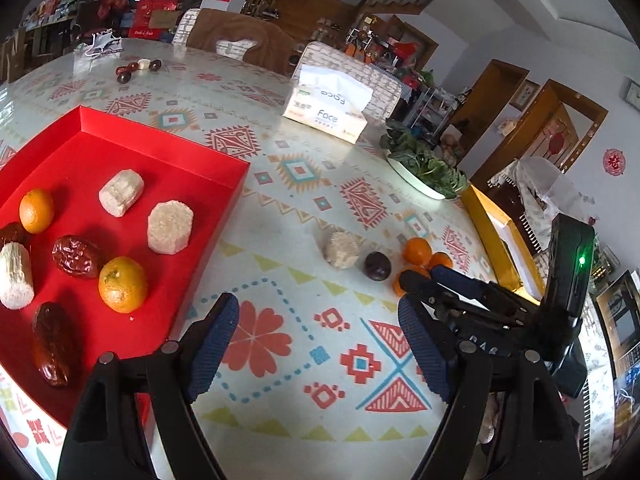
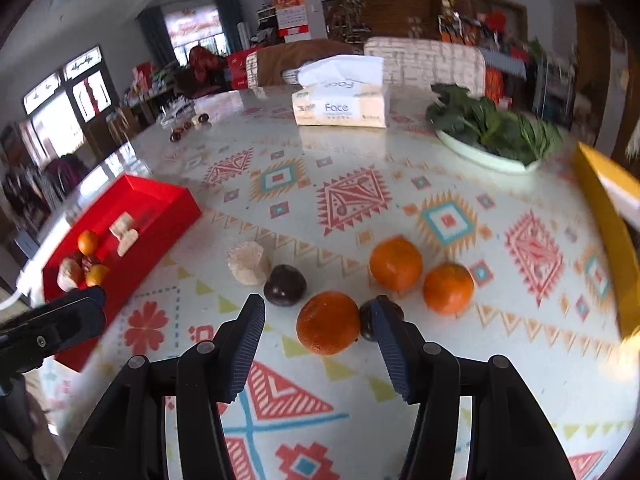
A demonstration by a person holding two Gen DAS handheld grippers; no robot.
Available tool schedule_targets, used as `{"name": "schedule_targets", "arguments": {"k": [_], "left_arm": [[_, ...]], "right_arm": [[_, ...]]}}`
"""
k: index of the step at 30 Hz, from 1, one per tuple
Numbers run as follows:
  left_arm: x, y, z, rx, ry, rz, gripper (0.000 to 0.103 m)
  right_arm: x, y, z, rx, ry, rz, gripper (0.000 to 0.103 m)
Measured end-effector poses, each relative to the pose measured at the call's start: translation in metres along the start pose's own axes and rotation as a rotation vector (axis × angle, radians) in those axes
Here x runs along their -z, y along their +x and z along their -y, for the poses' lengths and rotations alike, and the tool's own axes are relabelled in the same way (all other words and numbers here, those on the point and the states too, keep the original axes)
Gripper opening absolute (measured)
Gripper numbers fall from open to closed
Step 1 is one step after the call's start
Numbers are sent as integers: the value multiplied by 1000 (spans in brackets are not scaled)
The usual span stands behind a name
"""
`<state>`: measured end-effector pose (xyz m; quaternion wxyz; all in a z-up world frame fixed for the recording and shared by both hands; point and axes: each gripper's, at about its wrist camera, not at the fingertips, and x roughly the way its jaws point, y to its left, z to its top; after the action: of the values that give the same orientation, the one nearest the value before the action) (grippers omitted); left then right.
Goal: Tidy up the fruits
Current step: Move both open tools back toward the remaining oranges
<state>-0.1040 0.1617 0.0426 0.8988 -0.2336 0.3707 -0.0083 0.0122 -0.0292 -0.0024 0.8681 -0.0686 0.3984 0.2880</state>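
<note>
In the right wrist view my right gripper (image 2: 318, 301) is open around an orange (image 2: 328, 322) on the tablecloth, with a gap at the left pad. A dark plum (image 2: 366, 320) sits just behind the right finger. Two more oranges (image 2: 395, 263) (image 2: 448, 288), another dark plum (image 2: 285, 285) and a pale puffed block (image 2: 249, 262) lie beyond. My left gripper (image 1: 316, 304) is open over bare tablecloth beside the red tray (image 1: 160, 132). The tray holds two oranges (image 1: 122, 284), red dates (image 1: 76, 256) and pale blocks (image 1: 170, 226).
A tissue box (image 1: 326, 110) and a plate of greens (image 1: 424, 168) stand farther back. A yellow box (image 2: 612, 240) lies at the right table edge. Several dates (image 1: 128, 70) lie at the far end, with chairs behind the table.
</note>
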Motion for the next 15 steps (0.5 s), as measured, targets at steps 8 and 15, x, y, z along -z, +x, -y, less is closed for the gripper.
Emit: {"name": "schedule_targets", "arguments": {"k": [8, 15], "left_arm": [[-1, 1, -1, 4, 15, 1, 81], [4, 0, 11, 34, 32, 7, 81]], "right_arm": [[16, -12, 0, 13, -43, -45, 60], [41, -61, 58, 98, 163, 32, 72]]}}
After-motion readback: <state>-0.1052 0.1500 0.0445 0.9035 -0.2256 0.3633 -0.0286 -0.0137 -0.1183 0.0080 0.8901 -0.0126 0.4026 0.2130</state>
